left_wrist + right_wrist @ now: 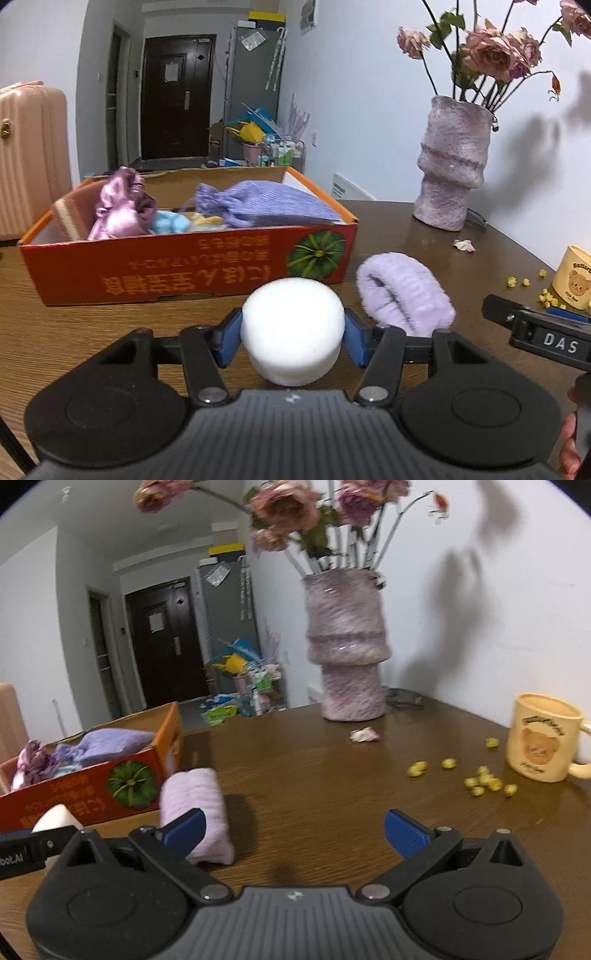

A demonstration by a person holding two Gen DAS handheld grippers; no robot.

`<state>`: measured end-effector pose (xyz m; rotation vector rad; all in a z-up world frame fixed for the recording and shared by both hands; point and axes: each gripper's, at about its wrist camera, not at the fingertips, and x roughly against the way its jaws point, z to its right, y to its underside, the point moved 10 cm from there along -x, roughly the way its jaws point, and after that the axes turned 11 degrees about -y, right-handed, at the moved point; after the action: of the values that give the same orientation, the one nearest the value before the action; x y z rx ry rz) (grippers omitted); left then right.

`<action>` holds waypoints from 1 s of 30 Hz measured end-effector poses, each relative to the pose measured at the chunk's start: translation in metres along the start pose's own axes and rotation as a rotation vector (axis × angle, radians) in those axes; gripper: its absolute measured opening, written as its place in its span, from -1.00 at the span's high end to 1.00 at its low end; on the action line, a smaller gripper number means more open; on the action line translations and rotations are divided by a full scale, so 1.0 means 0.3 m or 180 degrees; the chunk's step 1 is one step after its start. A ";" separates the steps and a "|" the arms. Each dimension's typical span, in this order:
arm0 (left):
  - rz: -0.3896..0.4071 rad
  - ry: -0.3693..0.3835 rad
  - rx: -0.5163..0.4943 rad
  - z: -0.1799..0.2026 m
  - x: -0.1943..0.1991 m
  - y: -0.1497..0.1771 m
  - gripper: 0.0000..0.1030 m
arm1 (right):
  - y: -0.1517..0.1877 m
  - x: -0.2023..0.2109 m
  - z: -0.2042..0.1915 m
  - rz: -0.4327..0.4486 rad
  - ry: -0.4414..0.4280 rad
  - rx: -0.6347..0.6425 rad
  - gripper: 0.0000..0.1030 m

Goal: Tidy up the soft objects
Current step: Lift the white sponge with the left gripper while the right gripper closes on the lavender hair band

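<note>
We see the left gripper (291,341) pinching a white foam cylinder (293,328) between its blue pads, one pad pressed to each side of it, just above the brown wooden table (406,236). Just beyond it stands the orange cardboard box (184,266), its near wall printed with a green pumpkin, its open top holding a ribbed lavender drawstring pouch (258,206), a shiny purple satin bag (118,210) and light blue soft items between them. To the right of the box's near right corner lies a fluffy lilac headband (402,295), close to that corner and resting on the table. The right gripper (295,830) has its jaws spread wide with nothing between them; its left pad sits in front of the lilac headband (199,812), though we cannot tell whether it touches. Ahead of the right gripper the tabletop is bare wood as far as the purple vase (347,646) of dried roses at the far edge. To the right, small yellow buds (484,781) are scattered near a cream bear mug (543,738), close to the table's right edge by the wall. A crumpled petal (364,734) lies near the vase's base.
</note>
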<state>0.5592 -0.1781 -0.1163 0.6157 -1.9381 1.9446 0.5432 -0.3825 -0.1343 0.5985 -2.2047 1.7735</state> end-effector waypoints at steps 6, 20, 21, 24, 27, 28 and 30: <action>0.0093 -0.0106 0.0015 -0.090 0.021 -0.010 -0.11 | 0.020 -0.068 -0.113 -0.0133 -0.0222 -0.0057 -1.00; 0.0155 -0.0280 0.0096 -0.297 0.013 -0.033 -0.11 | 0.032 -0.246 -0.180 -0.0409 -0.0077 -0.0228 -1.00; 0.0163 -0.0287 0.0094 -0.307 0.011 -0.036 -0.11 | 0.033 -0.255 -0.177 -0.0429 -0.0045 -0.0238 -0.99; 0.0175 -0.0297 0.0097 -0.329 0.008 -0.038 -0.11 | 0.035 -0.280 -0.172 -0.0492 -0.0020 -0.0284 -0.91; 0.0190 -0.0302 0.0088 -0.345 0.004 -0.042 -0.11 | 0.038 -0.291 -0.179 -0.0541 -0.0018 -0.0233 -0.84; 0.0194 -0.0303 0.0085 -0.346 0.003 -0.044 -0.11 | 0.040 -0.291 -0.183 -0.0552 -0.0035 -0.0221 -0.83; 0.0197 -0.0299 0.0085 -0.352 0.003 -0.045 -0.11 | 0.042 -0.290 -0.191 -0.0566 -0.0039 -0.0181 -0.73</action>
<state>0.5578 -0.0726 -0.1026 0.6731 -2.0128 2.0156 0.6109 -0.3106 -0.1704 0.7681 -2.1287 1.6172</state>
